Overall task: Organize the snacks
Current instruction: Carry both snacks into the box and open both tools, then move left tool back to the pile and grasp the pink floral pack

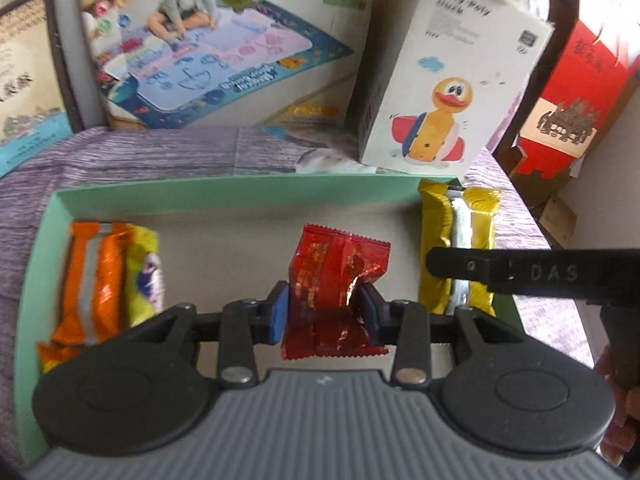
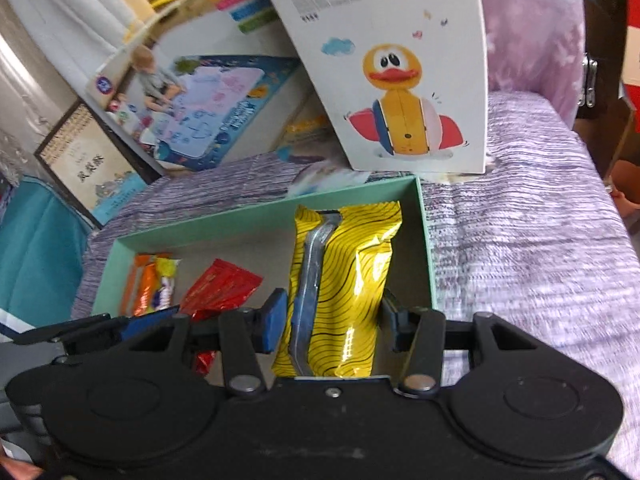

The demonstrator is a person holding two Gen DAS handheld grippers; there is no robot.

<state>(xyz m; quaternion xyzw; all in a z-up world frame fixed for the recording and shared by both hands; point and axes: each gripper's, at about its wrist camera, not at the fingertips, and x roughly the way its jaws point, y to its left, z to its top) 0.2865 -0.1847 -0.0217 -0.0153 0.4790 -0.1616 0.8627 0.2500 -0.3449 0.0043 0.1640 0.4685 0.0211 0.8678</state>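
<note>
Snacks sit in and over a shallow mint-green tray (image 1: 248, 196) on a purple striped cloth (image 2: 532, 240): an orange packet (image 1: 94, 280) and a yellow-and-purple packet (image 1: 146, 268) lie side by side against the tray's left wall, while two more are held above its floor. The left gripper (image 1: 324, 308) is clamped on a crinkled red packet (image 1: 334, 280), its blue pads pressing the wrapper from both sides over the middle of the tray. The right gripper (image 2: 334, 324) grasps a long yellow packet (image 2: 344, 284) with black wavy lines and a silver seam; the packet hangs close to the tray's right wall, its far end near the back right corner. In the left wrist view a black finger of the right gripper crosses in front of that yellow packet. Bare tray floor shows between the orange packet's side and the red one, and behind the red packet up to the back wall. Just beyond the back right corner stands a white duck box (image 2: 400, 80), tilted, its foot at the tray's edge. Further back a large play-mat box (image 1: 224, 48) leans behind the cloth, and a framed picture (image 2: 86, 164) stands to the left. To the right of the tray the cloth lies open, with a red box (image 1: 576, 92) past its edge.
</note>
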